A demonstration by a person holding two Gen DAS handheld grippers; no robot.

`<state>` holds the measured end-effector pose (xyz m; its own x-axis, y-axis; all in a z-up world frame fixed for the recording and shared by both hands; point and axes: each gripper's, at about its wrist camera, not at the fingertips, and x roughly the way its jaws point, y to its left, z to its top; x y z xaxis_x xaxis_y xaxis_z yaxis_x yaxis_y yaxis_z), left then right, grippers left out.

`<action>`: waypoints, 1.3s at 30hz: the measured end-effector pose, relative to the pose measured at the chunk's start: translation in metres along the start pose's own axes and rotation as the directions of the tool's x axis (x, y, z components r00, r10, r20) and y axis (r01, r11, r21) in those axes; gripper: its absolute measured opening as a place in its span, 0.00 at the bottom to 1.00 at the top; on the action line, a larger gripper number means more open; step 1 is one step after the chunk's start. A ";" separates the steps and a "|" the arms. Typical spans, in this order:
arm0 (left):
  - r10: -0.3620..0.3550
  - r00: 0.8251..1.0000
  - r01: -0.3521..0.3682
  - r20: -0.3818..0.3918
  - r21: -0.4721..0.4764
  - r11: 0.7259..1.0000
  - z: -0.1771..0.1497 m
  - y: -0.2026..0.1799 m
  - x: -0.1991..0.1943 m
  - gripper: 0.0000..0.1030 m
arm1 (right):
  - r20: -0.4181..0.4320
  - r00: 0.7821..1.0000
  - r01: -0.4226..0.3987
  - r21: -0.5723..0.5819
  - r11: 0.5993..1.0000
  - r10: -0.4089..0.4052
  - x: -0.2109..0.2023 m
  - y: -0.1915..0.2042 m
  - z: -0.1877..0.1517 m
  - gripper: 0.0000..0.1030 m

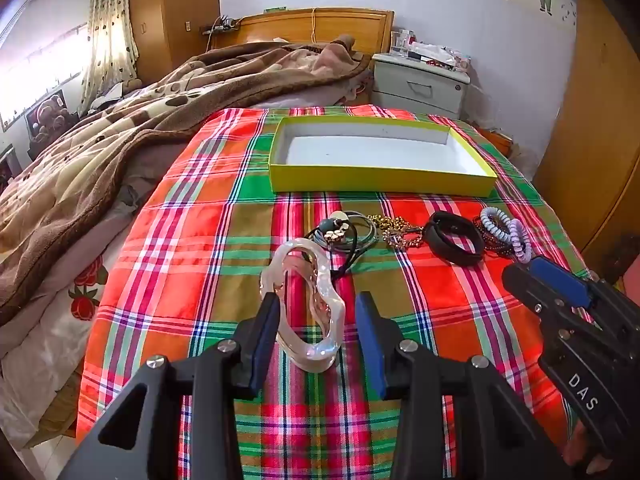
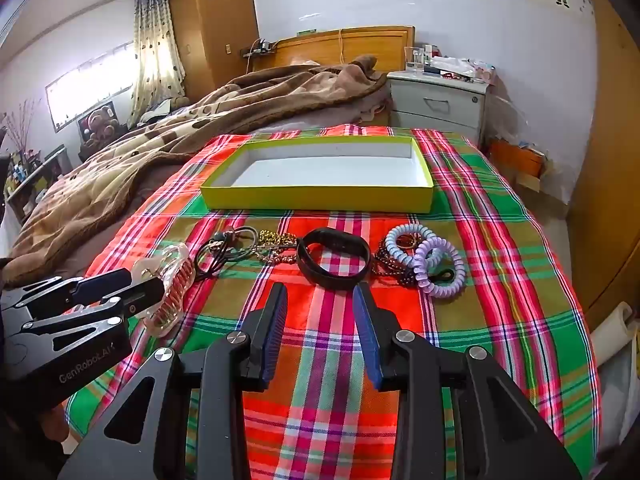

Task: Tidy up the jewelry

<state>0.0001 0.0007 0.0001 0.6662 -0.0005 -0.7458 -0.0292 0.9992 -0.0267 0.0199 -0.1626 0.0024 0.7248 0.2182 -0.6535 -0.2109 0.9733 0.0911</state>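
Note:
A clear pearly hair claw clip [image 1: 308, 304] lies on the plaid cloth between the open fingers of my left gripper [image 1: 318, 304]; the left pad [image 1: 267, 330] touches its edge. The clip [image 2: 170, 284] and left gripper [image 2: 136, 290] also show in the right wrist view. My right gripper [image 2: 320, 296] is open and empty, just short of a black band [image 2: 334, 258]. In a row lie grey hair ties with a charm [image 1: 344, 232], a gold bead chain [image 1: 396, 232], the black band [image 1: 452, 236] and coiled hair ties [image 2: 428, 258]. An empty yellow-green box [image 1: 376, 178] stands behind them.
The plaid cloth [image 1: 224, 240] covers the foot of a bed. A brown blanket [image 1: 120, 136] is heaped to the left. A white nightstand [image 1: 420, 84] stands behind the box, and a wooden wardrobe [image 1: 600, 140] stands at right.

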 end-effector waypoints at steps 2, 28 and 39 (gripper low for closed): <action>0.030 1.000 -0.030 0.002 0.025 0.999 0.000 -0.003 0.000 0.40 | 0.010 1.000 0.001 0.008 1.000 -0.001 -0.001 0.000 -0.001 0.34; -0.003 1.000 0.003 -0.016 -0.013 1.000 -0.005 0.003 -0.007 0.40 | 0.016 1.000 0.015 0.012 1.000 -0.015 -0.007 0.005 0.000 0.34; 0.005 1.000 -0.005 -0.013 -0.010 1.000 -0.005 0.002 -0.008 0.40 | 0.016 1.000 0.019 0.015 1.000 -0.019 -0.007 0.005 0.001 0.34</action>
<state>-0.0087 0.0020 0.0024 0.6562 0.0037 -0.7546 -0.0399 0.9988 -0.0298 0.0138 -0.1588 0.0080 0.7388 0.2010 -0.6433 -0.1877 0.9781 0.0900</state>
